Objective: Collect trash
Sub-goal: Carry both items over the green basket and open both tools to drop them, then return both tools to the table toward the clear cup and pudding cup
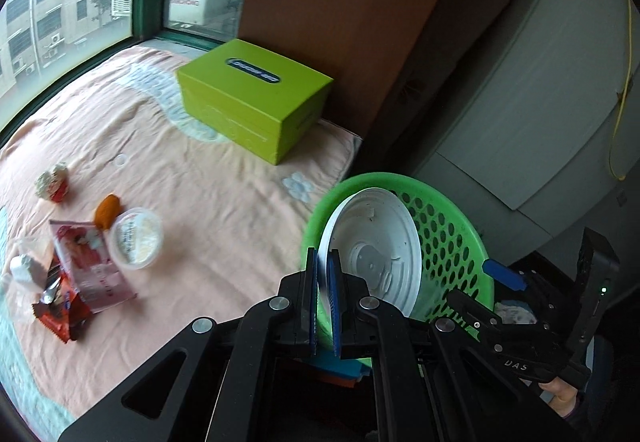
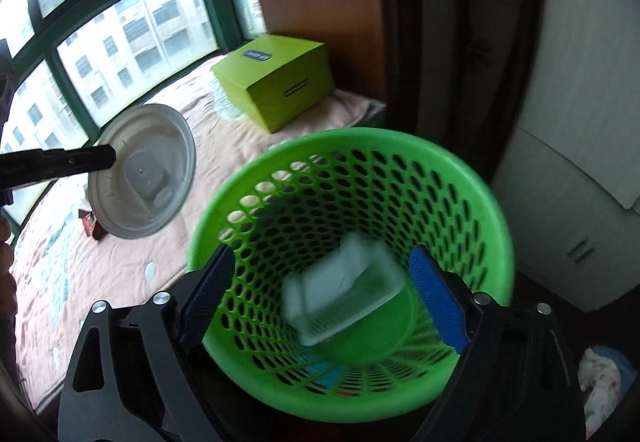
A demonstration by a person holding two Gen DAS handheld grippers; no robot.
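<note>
My left gripper (image 1: 323, 266) is shut on the rim of a round white plastic lid (image 1: 374, 250) and holds it upright next to the green perforated basket (image 1: 452, 234). The lid (image 2: 144, 170) also shows in the right wrist view, held left of the basket (image 2: 352, 170). My right gripper (image 2: 320, 290) is open over the basket mouth. A clear plastic container (image 2: 344, 290), blurred, is inside the basket below it. More trash lies on the peach sheet: a lidded plastic cup (image 1: 136, 238), a pink wrapper (image 1: 90, 262), a red-brown wrapper (image 1: 60, 314), an orange piece (image 1: 107, 210).
A lime-green box (image 1: 252, 98) stands at the back of the bed near the window. A crumpled paper with red (image 1: 52, 182) and a white wad (image 1: 24, 270) lie at the left. White cabinets (image 2: 572, 162) stand to the right of the basket.
</note>
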